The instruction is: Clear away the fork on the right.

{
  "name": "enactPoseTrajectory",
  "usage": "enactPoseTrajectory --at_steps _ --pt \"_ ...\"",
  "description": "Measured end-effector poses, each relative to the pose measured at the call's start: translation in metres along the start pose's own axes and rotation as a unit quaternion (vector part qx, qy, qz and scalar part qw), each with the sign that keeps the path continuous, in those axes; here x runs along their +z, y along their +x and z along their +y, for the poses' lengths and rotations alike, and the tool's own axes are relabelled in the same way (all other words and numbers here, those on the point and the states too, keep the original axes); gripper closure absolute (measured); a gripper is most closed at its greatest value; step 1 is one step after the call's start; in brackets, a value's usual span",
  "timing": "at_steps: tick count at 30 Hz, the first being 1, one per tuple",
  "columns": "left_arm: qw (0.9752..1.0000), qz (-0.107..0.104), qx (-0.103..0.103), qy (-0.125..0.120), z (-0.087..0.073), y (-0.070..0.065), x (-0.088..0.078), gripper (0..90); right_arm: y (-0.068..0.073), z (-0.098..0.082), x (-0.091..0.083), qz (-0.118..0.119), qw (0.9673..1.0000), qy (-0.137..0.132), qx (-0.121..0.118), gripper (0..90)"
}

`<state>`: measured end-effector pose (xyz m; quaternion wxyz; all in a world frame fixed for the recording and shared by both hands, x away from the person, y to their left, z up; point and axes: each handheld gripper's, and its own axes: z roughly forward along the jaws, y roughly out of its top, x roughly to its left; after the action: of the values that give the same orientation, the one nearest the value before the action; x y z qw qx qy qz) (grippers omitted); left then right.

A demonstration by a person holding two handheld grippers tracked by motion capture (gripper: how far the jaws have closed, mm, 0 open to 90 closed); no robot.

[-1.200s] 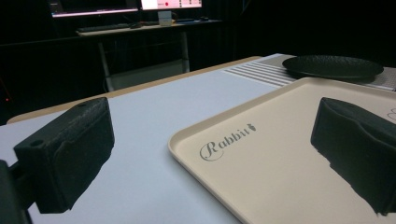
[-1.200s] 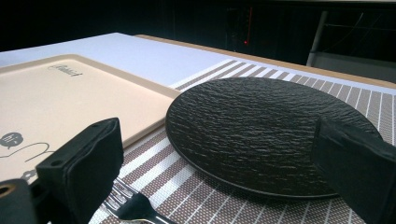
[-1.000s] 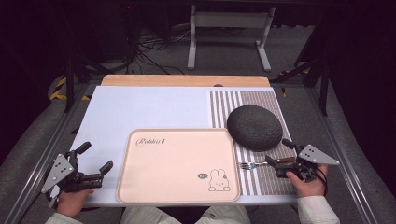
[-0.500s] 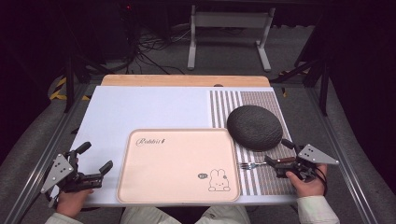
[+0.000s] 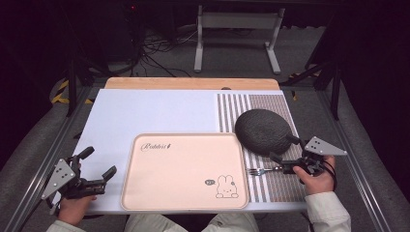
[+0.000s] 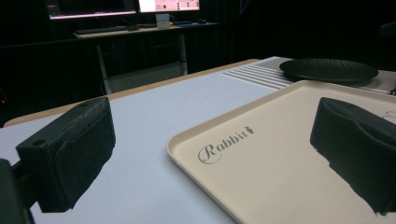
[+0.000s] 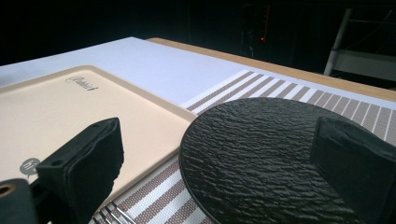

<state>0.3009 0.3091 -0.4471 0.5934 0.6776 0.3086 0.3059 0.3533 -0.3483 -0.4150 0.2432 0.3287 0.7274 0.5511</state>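
My right gripper (image 5: 282, 149), jaws wide and empty, hangs just above the fork (image 5: 261, 170), whose handle runs rightward beneath it.

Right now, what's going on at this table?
A person holds a gripper in each hand at the near edge. The left gripper is open beside the tray, holding nothing. The right gripper is open too, by the black plate, with a fork on the striped mat just below it. Nothing is gripped.
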Motion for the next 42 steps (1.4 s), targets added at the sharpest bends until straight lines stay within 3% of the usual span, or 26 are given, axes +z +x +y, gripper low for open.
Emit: enactPoseTrajectory --at_steps 3,5,13,16,18,19,20,24,27,29,31,32,33,36,37,42 --pt "1.0 -0.001 0.001 0.0 0.0 0.0 0.0 0.5 0.0 0.004 0.004 0.004 1.0 0.009 -0.001 3.1" --pt "1.0 -0.002 0.0 0.0 0.0 0.0 0.0 0.6 -0.003 0.005 0.01 -0.001 0.9992 0.038 0.01 3.1" --pt "1.0 -0.001 -0.002 -0.001 0.0 0.0 0.001 0.6 -0.005 0.011 0.019 0.013 0.9989 0.04 0.019 2.9" --pt "1.0 0.0 -0.002 -0.002 0.0 0.0 0.0 0.7 -0.007 0.017 0.023 0.024 0.9975 0.067 0.0 2.9" --pt "1.0 0.0 -0.004 -0.003 0.0 0.0 0.0 0.6 -0.007 0.024 0.024 0.026 0.9942 0.103 -0.02 2.9" --pt "1.0 0.0 -0.003 -0.001 0.0 0.0 0.0 0.7 -0.008 0.03 0.024 0.035 0.9907 0.127 -0.033 6.0" --pt "1.0 0.0 -0.003 -0.001 0.0 0.0 0.0 0.7 -0.008 0.03 0.024 0.035 0.9907 0.127 -0.033 6.0" --pt "1.0 -0.001 0.0 -0.001 0.0 0.0 0.0 0.7 -0.006 0.041 0.025 0.052 0.977 0.192 -0.076 11.3" --pt "1.0 -0.002 -0.001 0.0 0.0 0.0 0.0 0.8 -0.006 0.048 0.027 0.062 0.9662 0.232 -0.093 9.8" --pt "1.0 -0.002 -0.001 0.0 0.0 0.0 0.0 0.7 -0.005 0.052 0.028 0.067 0.9569 0.26 -0.111 9.9" --pt "1.0 -0.002 -0.001 0.0 0.0 0.0 0.0 0.8 -0.005 0.055 0.028 0.069 0.95 0.278 -0.123 10.0" --pt "1.0 -0.001 -0.002 -0.001 0.0 0.0 0.0 0.8 -0.005 0.058 0.029 0.072 0.9429 0.297 -0.133 10.0" --pt "1.0 -0.001 -0.002 -0.001 0.0 0.0 0.0 0.8 -0.005 0.058 0.029 0.072 0.9429 0.297 -0.133 10.0" --pt "1.0 -0.001 -0.002 -0.001 0.001 0.0 0.0 0.8 -0.006 0.063 0.029 0.073 0.9333 0.319 -0.149 10.1" --pt "1.0 -0.001 -0.002 -0.002 0.001 0.0 0.0 0.8 -0.006 0.064 0.029 0.074 0.9321 0.321 -0.151 10.3" --pt "1.0 -0.001 -0.002 -0.001 0.001 0.0 0.0 0.8 -0.006 0.068 0.032 0.089 0.9107 0.361 -0.179 11.2"
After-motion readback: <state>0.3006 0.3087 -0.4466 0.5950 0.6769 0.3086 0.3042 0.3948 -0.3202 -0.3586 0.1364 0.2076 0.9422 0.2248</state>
